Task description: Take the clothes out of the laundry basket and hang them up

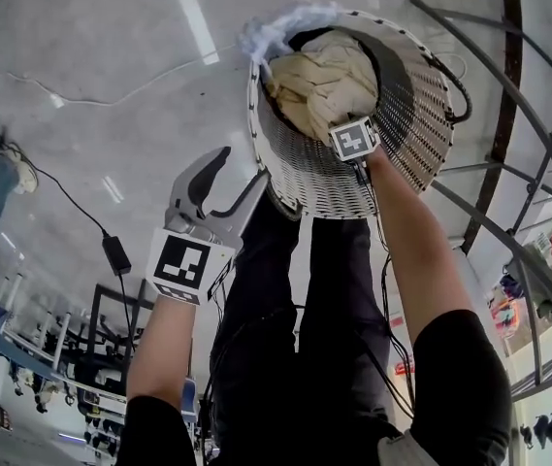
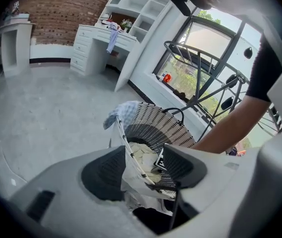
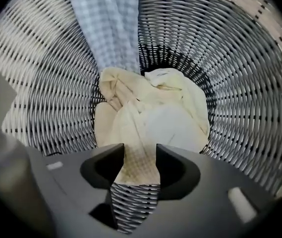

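Observation:
The white wicker laundry basket (image 1: 290, 178) leans toward me, and its near rim (image 2: 131, 165) runs between the pads of my left gripper (image 1: 242, 175) (image 2: 141, 170), which is shut on it. A crumpled cream garment (image 1: 324, 81) (image 2: 143, 152) (image 3: 150, 118) lies in the basket's bottom. A blue-and-white checked cloth (image 1: 280, 27) (image 2: 123, 114) (image 3: 111, 29) hangs over the far rim. My right gripper (image 3: 140, 155) is deep inside the basket (image 3: 240, 83), with only its marker cube (image 1: 353, 141) showing from above. It stands open, with a fold of the cream garment lying in the gap.
A dark metal drying rack (image 1: 528, 192) (image 2: 200, 73) curves up just right of the basket. The person's dark-trousered legs (image 1: 295, 338) are below the basket. A cable with a power brick (image 1: 115, 253) crosses the grey floor at left. White desk and shelves (image 2: 98, 46) stand far off.

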### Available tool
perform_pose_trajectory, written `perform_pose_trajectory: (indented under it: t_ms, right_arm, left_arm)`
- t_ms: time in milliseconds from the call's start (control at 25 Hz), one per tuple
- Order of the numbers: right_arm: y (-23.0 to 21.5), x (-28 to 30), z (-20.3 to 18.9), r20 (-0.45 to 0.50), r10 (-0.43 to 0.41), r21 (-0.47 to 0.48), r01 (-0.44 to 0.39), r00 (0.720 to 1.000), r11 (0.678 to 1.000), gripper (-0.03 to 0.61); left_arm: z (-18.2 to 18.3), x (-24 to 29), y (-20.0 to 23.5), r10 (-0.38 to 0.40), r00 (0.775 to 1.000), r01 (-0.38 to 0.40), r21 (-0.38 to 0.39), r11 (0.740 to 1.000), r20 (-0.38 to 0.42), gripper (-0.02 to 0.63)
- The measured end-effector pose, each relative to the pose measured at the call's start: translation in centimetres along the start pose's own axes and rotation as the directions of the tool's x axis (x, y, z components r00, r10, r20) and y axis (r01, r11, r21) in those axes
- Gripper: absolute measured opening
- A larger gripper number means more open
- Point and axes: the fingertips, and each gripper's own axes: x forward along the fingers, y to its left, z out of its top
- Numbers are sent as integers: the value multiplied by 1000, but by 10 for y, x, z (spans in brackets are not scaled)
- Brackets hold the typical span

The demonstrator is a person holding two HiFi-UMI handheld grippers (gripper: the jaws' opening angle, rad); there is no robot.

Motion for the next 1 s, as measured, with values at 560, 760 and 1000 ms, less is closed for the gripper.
perform_pose_trajectory:
  t_ms: [560,760,1000]
  right_arm:
    - [36,-64,1,60,79,-54,-76,995,996,35]
    - [38,-124,6,160,84,40,-92,984,995,33]
    - [48,-216,3,298,82,54,-102,951,993,31]
  left_arm:
    - [16,-5,-27,-25,1000,25,16,1000,10,235]
    - [41,-15,-51,-34,998,33,10,999,43,235]
    - [76,-31,-85,-58,996,54,62,997,68,235]
